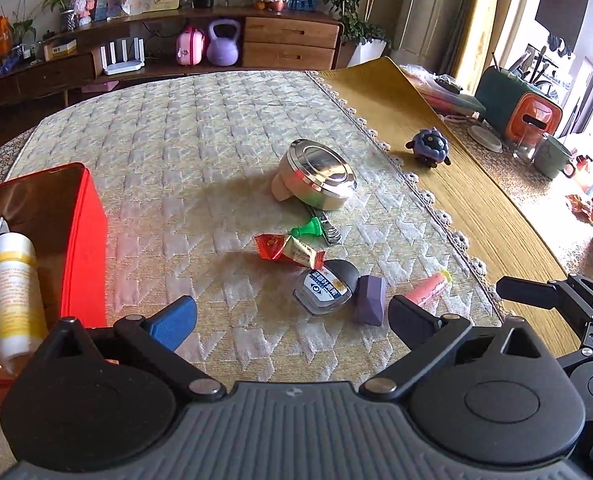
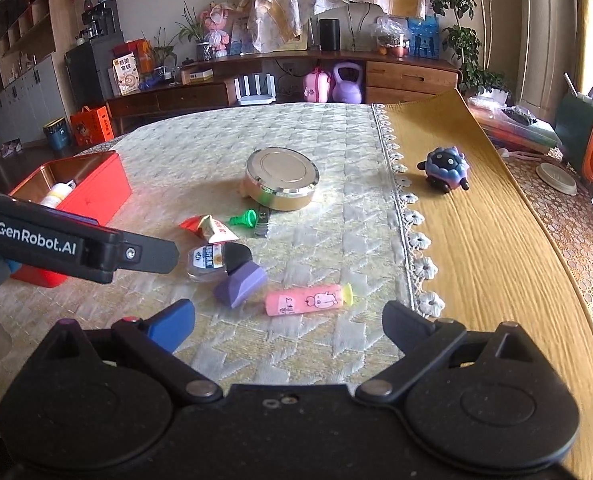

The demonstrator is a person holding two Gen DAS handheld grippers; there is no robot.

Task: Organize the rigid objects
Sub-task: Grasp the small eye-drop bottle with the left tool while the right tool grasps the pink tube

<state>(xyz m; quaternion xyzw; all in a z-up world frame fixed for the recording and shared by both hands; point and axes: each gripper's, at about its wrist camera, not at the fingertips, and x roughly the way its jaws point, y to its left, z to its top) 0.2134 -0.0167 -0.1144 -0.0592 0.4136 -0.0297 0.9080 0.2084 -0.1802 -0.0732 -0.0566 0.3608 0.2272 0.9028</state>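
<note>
Living room, quilted table (image 2: 224, 148). Pink tube (image 2: 308, 300) just ahead of right gripper (image 2: 288, 326), lying crosswise to open, empty fingers; nearer this hand. Left gripper (image 1: 292, 320) open too, red box (image 1: 84, 240) to its left.

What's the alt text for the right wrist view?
The open, empty right gripper hangs over a quilted table cover, just short of a pink tube and a purple block. Farther off stand a round metal tin and a red box.
</note>
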